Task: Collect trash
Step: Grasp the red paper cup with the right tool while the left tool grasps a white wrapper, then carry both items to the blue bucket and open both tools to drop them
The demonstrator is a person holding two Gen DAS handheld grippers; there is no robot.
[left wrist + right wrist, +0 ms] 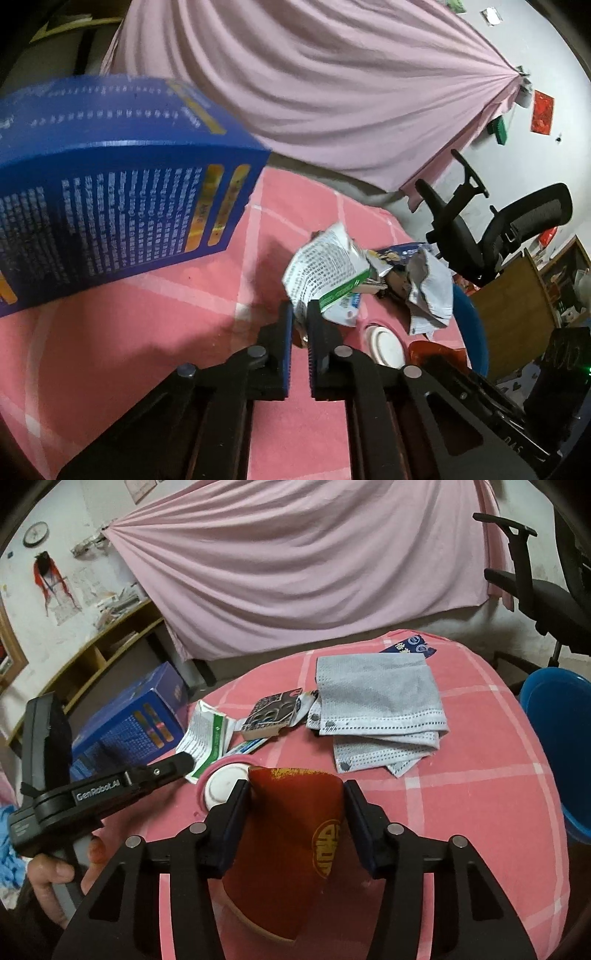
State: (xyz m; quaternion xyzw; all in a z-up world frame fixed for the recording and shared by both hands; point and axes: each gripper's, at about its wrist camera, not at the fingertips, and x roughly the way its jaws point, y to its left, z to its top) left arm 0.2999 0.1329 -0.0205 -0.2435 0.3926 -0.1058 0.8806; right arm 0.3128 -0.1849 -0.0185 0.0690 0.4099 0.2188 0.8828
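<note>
My left gripper [300,314] is shut on the lower edge of a crumpled white and green printed wrapper [321,269] above the pink checked tablecloth [147,332]. The same wrapper [207,734] shows in the right wrist view, with the left gripper's body [110,786] beside it. My right gripper [295,794] is shut on a crushed red paper cup [291,845] with a gold emblem. More trash lies on the table: a small printed packet [269,714], a torn silver wrapper [428,291] and a blue packet [406,644].
A blue bin [557,738] stands off the table's right edge. A grey folded cloth [376,709], a white round lid [225,786] and a large blue box [122,184] are nearby. A black office chair [491,229] and a pink hanging sheet [314,565] stand behind.
</note>
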